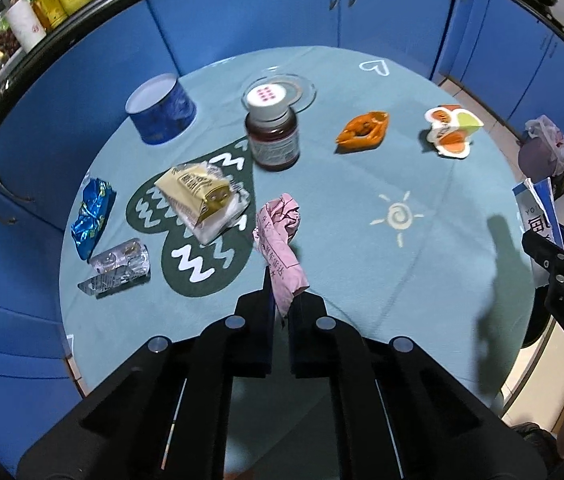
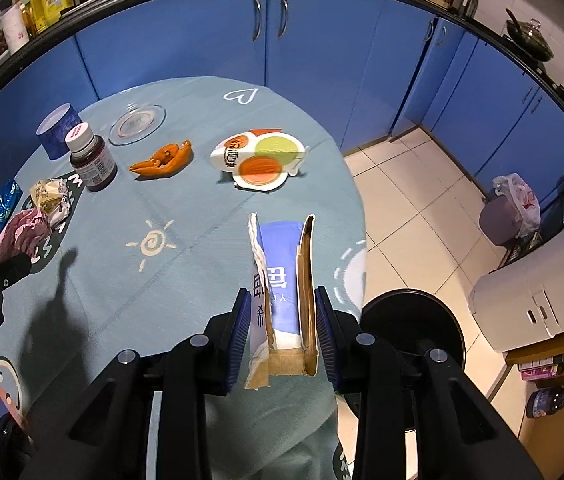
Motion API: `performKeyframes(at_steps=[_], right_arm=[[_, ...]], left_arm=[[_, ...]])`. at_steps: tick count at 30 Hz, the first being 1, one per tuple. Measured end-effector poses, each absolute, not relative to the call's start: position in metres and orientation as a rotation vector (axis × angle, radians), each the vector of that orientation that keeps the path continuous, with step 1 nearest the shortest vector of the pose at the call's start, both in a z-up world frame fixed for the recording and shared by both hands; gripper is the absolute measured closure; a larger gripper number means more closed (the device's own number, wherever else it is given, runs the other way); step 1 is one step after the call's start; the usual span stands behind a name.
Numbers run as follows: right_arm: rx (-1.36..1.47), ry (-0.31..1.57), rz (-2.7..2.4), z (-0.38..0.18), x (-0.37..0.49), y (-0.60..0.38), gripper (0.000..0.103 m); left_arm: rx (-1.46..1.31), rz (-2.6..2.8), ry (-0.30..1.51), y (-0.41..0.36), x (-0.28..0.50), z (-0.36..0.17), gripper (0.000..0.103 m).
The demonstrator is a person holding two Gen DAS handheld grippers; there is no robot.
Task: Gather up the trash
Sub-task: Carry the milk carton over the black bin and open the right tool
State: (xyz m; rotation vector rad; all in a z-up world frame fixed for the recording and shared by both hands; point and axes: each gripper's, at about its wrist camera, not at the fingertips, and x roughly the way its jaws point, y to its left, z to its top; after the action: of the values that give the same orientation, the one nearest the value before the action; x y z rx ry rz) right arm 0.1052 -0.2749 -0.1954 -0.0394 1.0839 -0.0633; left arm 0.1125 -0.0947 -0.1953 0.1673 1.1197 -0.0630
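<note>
My left gripper (image 1: pixel 281 300) is shut on a crumpled pink paper (image 1: pixel 282 236), lifted above the round table (image 1: pixel 422 280); the same paper (image 2: pixel 22 232) shows at the left of the right wrist view. My right gripper (image 2: pixel 284 312) is shut on a torn blue and white carton (image 2: pixel 282 280), held over the table's right edge. Still lying on the table are a yellow wrapper (image 1: pixel 202 196), a blue foil wrapper (image 1: pixel 92 216), a clear blister pack (image 1: pixel 118 268), an orange peel (image 1: pixel 362 132) and a white lid with orange and green spots (image 1: pixel 452 130).
A brown pill bottle (image 1: pixel 272 132), a blue tin (image 1: pixel 162 110) and a glass saucer (image 1: pixel 300 88) stand at the table's far side. Blue cabinets (image 2: pixel 322 60) ring the table. A black round bin (image 2: pixel 414 328) sits on the tiled floor below my right gripper.
</note>
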Motion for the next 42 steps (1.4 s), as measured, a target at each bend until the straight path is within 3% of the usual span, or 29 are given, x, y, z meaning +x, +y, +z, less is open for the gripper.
performKeyframes(at_steps=[42], right_arm=[[0.134,1.000,-0.296,-0.167,0.048,-0.416,0.071]], left_arm=[[0.366,-0.315,0.993,-0.260,0.092,-0.150,0.098]])
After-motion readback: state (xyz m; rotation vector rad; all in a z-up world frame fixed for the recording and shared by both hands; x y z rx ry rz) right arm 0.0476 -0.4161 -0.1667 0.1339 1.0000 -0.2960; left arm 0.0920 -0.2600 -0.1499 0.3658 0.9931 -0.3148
